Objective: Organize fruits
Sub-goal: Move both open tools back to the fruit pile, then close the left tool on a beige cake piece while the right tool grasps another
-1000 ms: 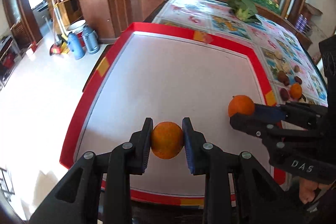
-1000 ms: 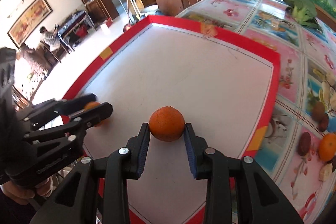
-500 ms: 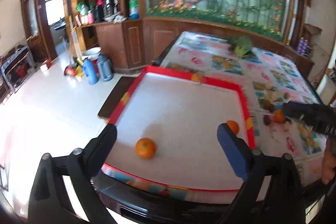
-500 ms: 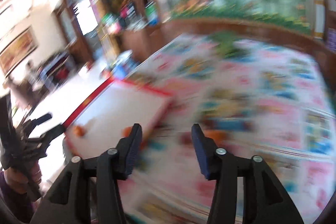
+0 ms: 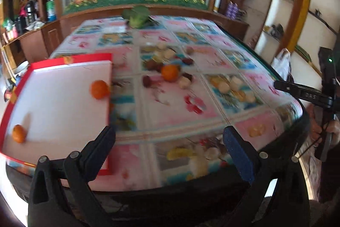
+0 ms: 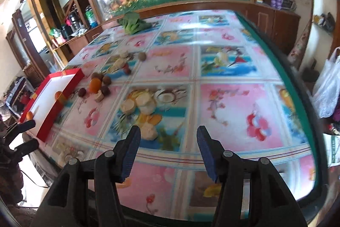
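A red-rimmed white tray (image 5: 63, 61) lies at the table's left end and holds two oranges, one near its right rim (image 5: 99, 89) and one at its near left corner (image 5: 18, 133). A third orange (image 5: 170, 72) sits on the tablecloth among small dark fruits (image 5: 146, 80). My left gripper (image 5: 169, 139) is open and empty, held back over the table's near edge. My right gripper (image 6: 167, 143) is open and empty, above the tablecloth. The tray (image 6: 70, 86) and the loose orange (image 6: 95, 85) show far left in the right wrist view.
A glossy patterned tablecloth (image 6: 223, 69) covers the table. A green leafy vegetable (image 5: 136, 16) lies at the far end. Pale round pieces (image 6: 98, 97) lie by the fruit pile. A white plastic bag (image 6: 327, 86) hangs off to the right.
Both grippers let go of their oranges, which now rest in the tray. Both opened, pulled back and swung right toward the loose fruit on the cloth.
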Available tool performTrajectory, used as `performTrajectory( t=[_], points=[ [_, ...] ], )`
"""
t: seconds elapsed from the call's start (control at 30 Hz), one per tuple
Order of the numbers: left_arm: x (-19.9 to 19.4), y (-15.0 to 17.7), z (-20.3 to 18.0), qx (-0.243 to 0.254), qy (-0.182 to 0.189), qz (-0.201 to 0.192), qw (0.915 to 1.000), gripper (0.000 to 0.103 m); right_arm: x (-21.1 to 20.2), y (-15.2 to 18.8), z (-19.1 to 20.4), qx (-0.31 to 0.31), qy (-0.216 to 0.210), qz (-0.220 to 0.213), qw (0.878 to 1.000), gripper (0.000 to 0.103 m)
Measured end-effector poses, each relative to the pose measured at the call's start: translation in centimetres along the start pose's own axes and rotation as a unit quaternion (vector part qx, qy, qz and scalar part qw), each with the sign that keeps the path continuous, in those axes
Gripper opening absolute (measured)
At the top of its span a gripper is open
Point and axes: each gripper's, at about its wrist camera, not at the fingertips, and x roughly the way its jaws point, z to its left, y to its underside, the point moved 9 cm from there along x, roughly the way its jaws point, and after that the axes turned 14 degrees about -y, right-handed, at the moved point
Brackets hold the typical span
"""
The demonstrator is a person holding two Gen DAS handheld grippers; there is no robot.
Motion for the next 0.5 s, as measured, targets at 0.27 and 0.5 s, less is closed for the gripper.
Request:
performTrajectory(
  t=[0.27,0.5],
  points=[
    [0.7,0.0,-1.3,0.016,-0.014,0.012,0.9997,0.101,4.1,0.5,1.4,-0.044,-0.009,0.035,0.998,0.048],
    [1.8,-0.9,-2.5,0.042,-0.024,0.016,0.9987,0.101,5.5,1.0,0.3,-0.046,0.014,0.059,0.997,0.022]
  ],
)
